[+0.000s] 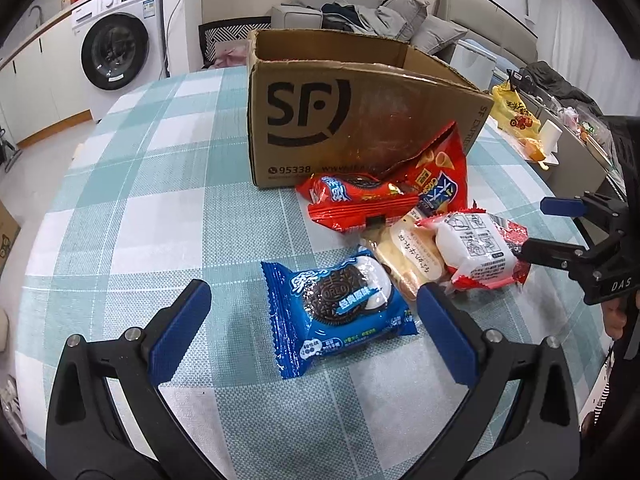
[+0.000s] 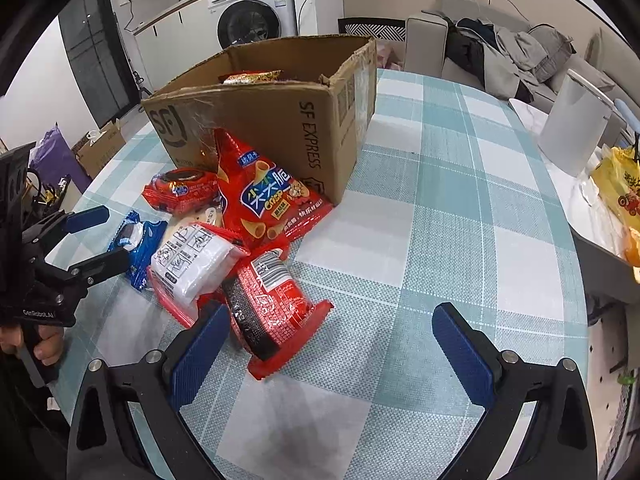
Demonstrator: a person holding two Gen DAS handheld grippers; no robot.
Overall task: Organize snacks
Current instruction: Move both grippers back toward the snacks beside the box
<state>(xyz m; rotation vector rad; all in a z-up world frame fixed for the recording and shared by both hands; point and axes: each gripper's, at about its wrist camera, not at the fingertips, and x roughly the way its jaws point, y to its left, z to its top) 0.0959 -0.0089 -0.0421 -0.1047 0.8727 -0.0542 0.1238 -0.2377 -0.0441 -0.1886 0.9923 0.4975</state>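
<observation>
A brown SF cardboard box (image 1: 344,120) stands open on the checked table (image 1: 160,216); in the right wrist view the box (image 2: 280,120) holds a snack packet (image 2: 252,77). Before it lie a blue Oreo pack (image 1: 340,312), a red Oreo pack (image 1: 356,204), a red crisp bag (image 1: 440,176), a pale biscuit pack (image 1: 408,260) and a white-and-red pack (image 1: 476,252). A red noodle-like pack (image 2: 268,300) lies nearest the right gripper. My left gripper (image 1: 312,320) is open around the blue Oreo pack. My right gripper (image 2: 332,344) is open, its left finger beside the red pack.
A washing machine (image 1: 116,48) and counter stand at the back left, a grey sofa (image 1: 360,12) with clothes behind the box. A white canister (image 2: 572,128) and a yellow bag (image 2: 620,188) sit on a side surface to the right.
</observation>
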